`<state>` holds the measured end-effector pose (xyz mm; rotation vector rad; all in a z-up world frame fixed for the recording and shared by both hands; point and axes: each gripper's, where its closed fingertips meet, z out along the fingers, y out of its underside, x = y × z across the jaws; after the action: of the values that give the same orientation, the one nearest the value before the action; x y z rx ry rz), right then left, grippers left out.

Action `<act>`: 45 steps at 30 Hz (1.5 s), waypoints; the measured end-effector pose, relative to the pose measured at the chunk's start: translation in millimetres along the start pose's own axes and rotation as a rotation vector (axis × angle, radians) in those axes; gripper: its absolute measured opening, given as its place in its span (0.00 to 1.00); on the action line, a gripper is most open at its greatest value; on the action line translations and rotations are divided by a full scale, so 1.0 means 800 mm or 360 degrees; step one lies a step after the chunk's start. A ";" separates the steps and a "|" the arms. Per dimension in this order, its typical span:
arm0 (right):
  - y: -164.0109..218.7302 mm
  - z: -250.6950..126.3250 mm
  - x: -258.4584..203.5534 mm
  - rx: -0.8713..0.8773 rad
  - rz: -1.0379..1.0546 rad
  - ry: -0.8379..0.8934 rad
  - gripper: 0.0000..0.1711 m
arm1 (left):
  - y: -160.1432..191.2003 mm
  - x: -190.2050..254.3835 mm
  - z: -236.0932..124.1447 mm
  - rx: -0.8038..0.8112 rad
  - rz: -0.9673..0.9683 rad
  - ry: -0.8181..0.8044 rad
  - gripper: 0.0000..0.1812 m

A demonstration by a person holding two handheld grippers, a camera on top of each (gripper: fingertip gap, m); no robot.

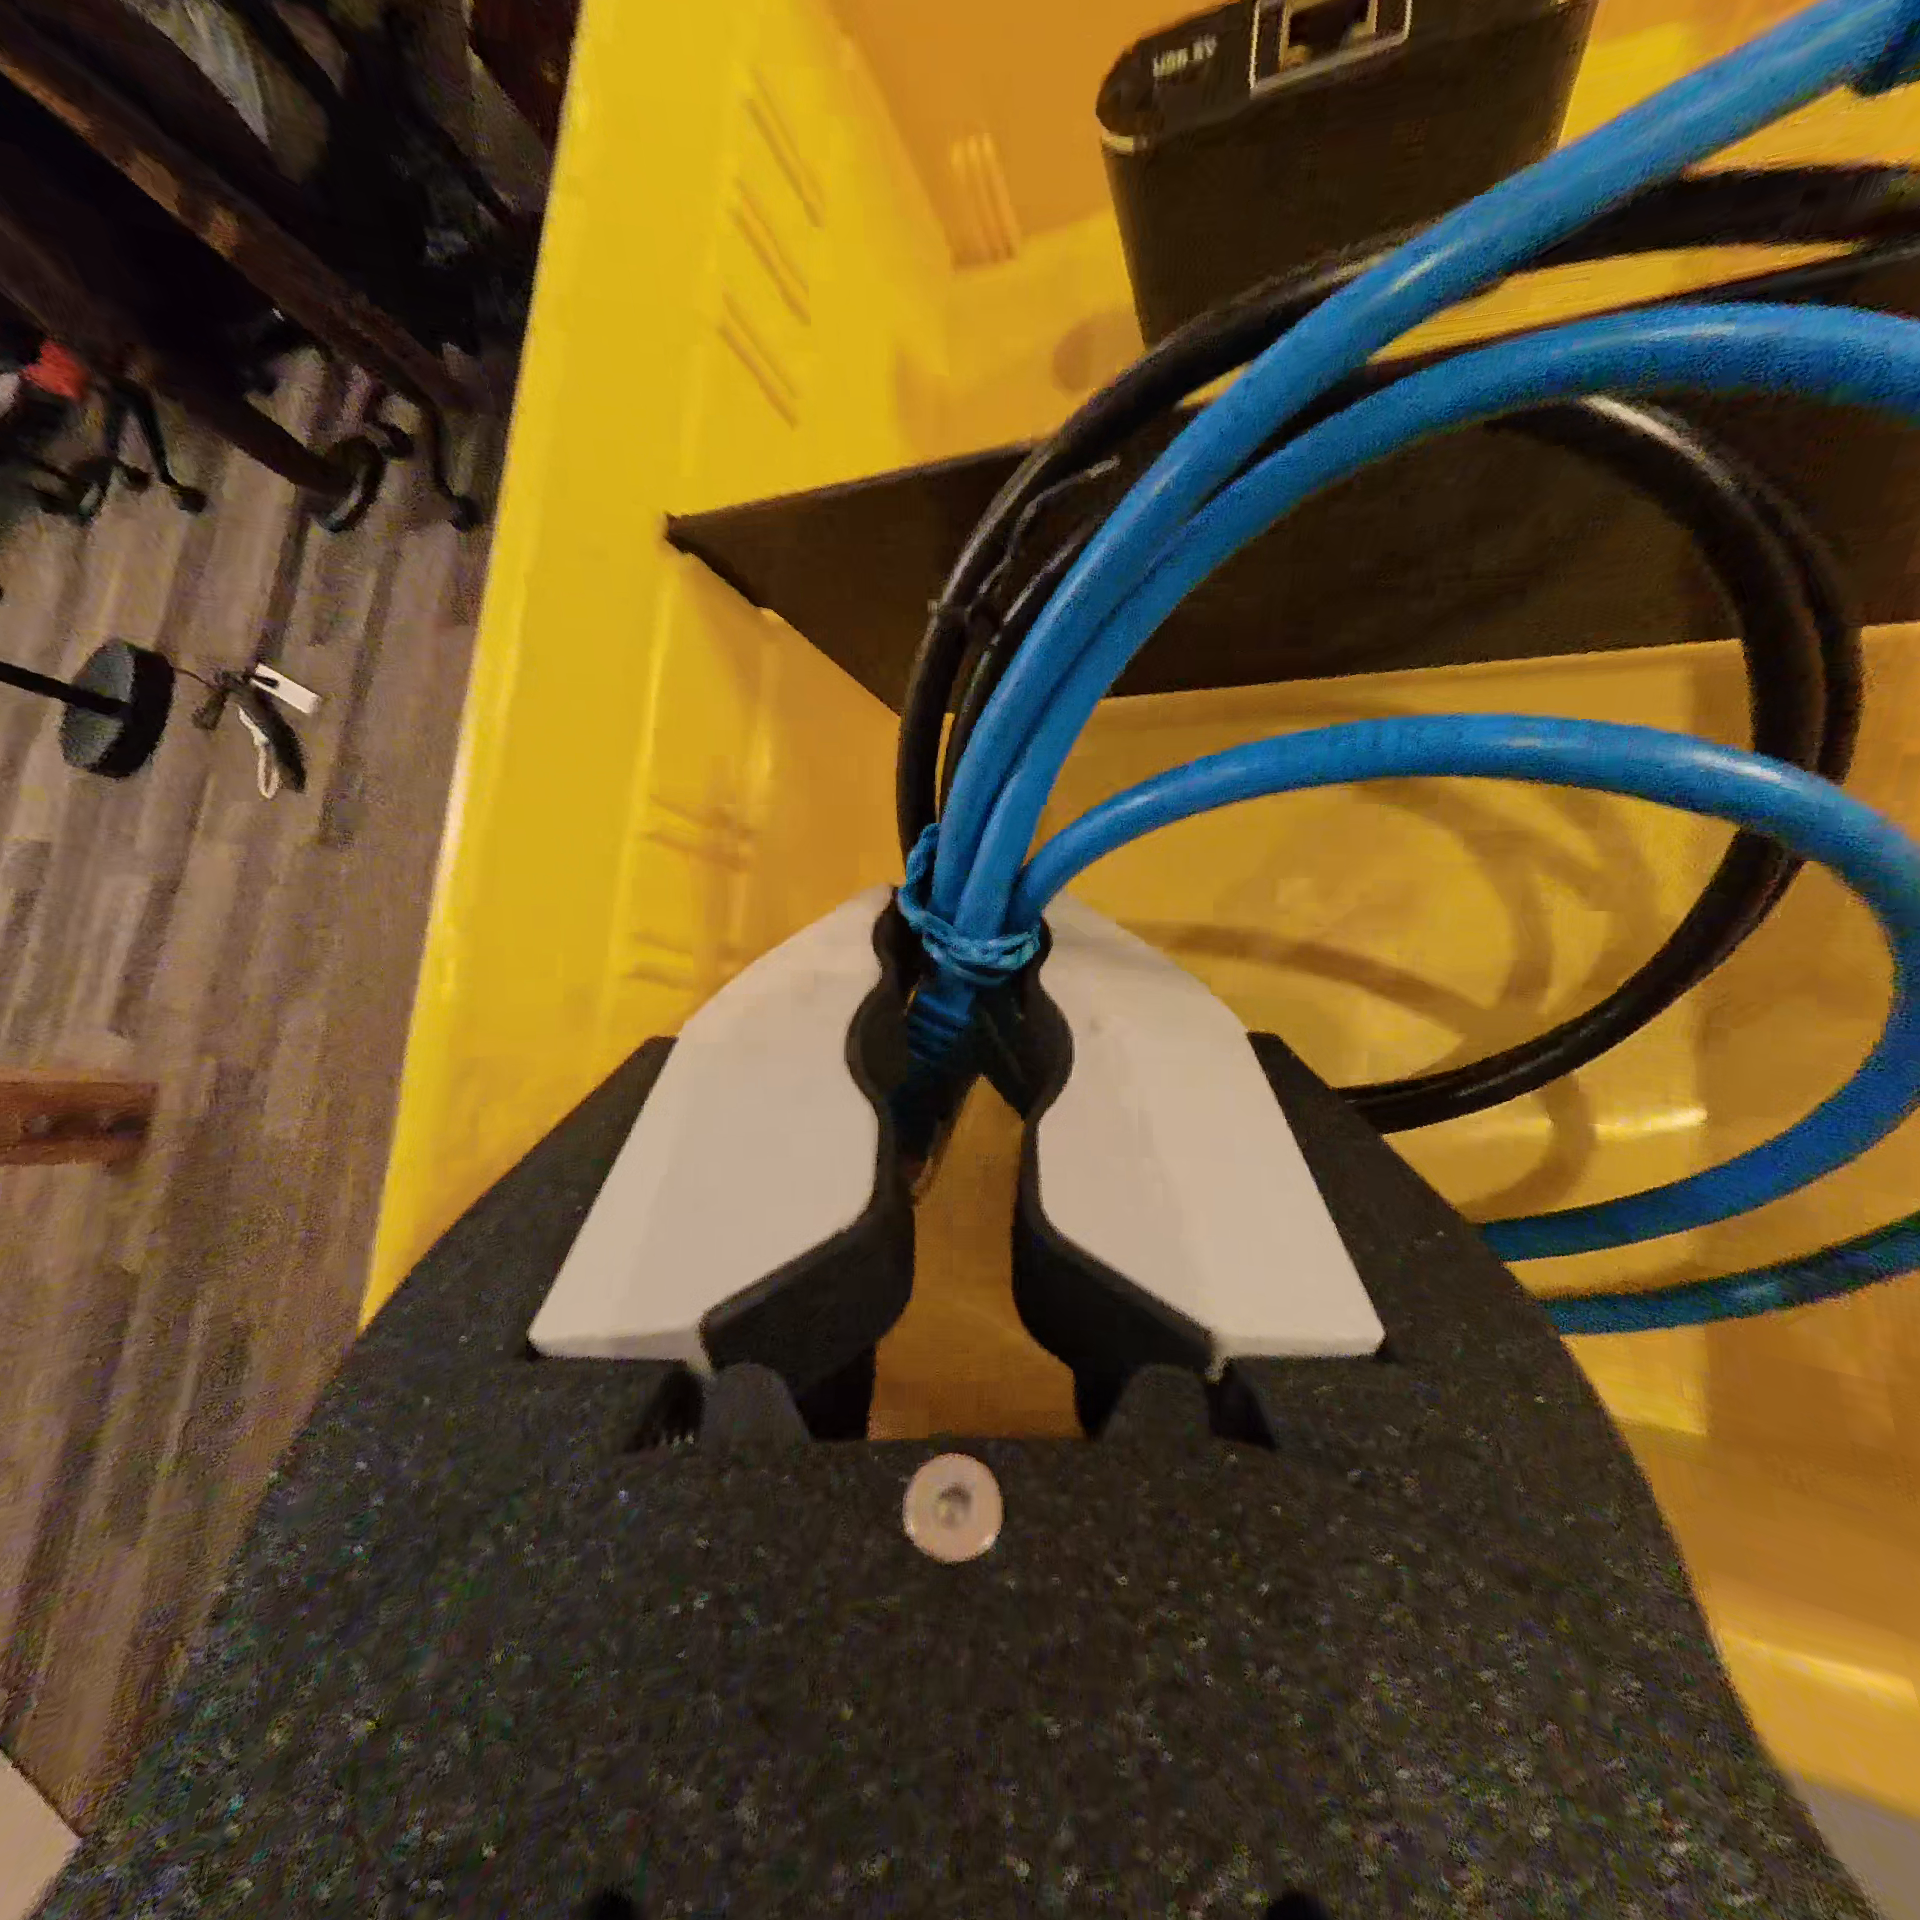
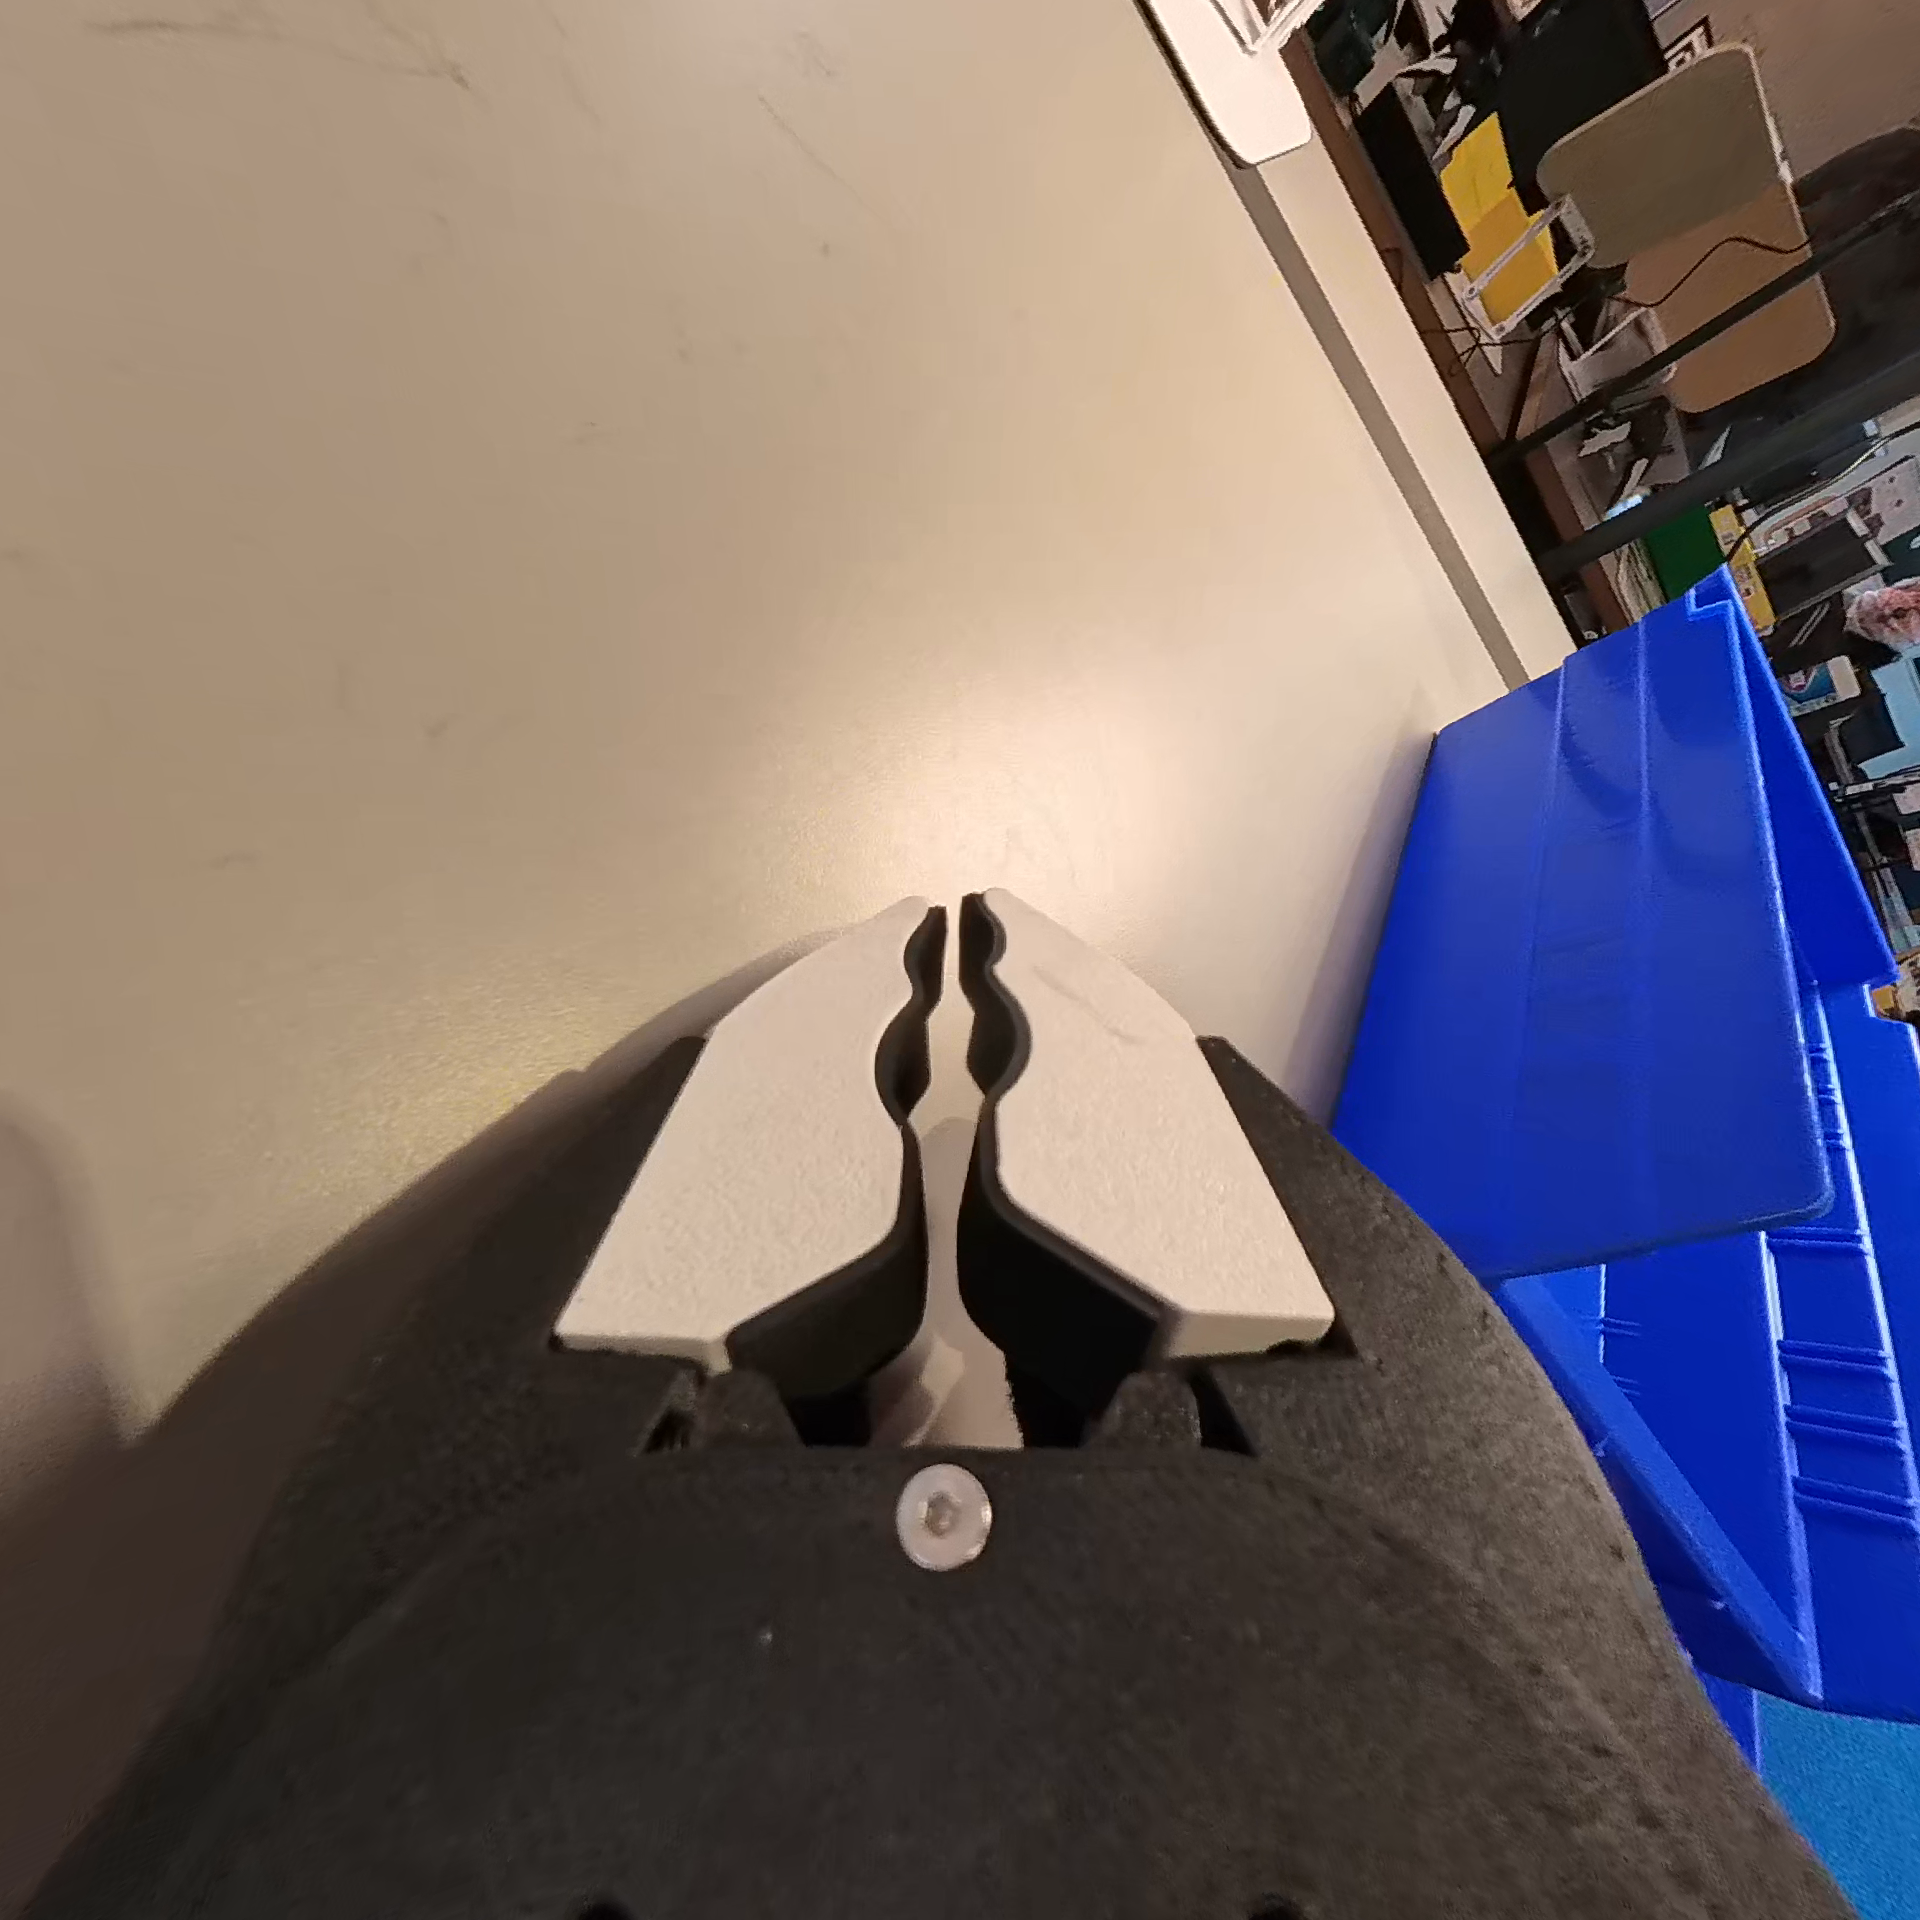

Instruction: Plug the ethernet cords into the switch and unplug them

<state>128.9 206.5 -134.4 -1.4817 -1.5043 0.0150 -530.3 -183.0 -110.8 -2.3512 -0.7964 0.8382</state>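
Note:
In the left wrist view my left gripper (image 1: 961, 935) is shut on a coiled bundle of blue ethernet cord (image 1: 1299, 468) and black cord (image 1: 1756, 582), tied with a blue twist tie (image 1: 961, 940). The bundle hangs over a yellow bin (image 1: 644, 416). A black switch (image 1: 1330, 166) with a visible port stands at the bin's far end, beyond a dark divider (image 1: 1351, 582). In the right wrist view my right gripper (image 2: 954, 914) is shut and empty, just above a cream tabletop (image 2: 623, 468). No cord or switch shows there.
Blue bins (image 2: 1621, 987) stand stacked to the right of my right gripper. Beyond the table edge are shelves and a chair (image 2: 1683, 208). Left of the yellow bin lies wood flooring (image 1: 208, 935) with chair legs and loose items. The tips of one gripper are about 75 cm away from the tips of the other.

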 end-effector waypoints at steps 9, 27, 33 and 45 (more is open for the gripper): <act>0.001 0.001 0.001 -0.0012 0.0000 0.0013 0.01 | -0.143 0.013 -0.192 0.0895 0.0211 -0.0224 0.09; 0.000 0.000 0.001 -0.0008 -0.0079 0.0091 0.00 | -0.048 0.547 -0.276 0.0449 0.1461 0.1246 0.09; 0.000 0.000 0.003 -0.0017 -0.0095 0.0122 0.00 | -0.060 0.559 -0.275 0.0534 0.1220 0.1366 0.27; 0.000 0.000 0.002 -0.0017 -0.0072 0.0094 0.00 | -0.133 0.265 -0.263 0.0836 0.0542 0.0827 0.35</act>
<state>129.4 207.8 -133.7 -1.4441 -1.4920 -0.0636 -287.8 -23.2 16.7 -2.0897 0.0436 0.4453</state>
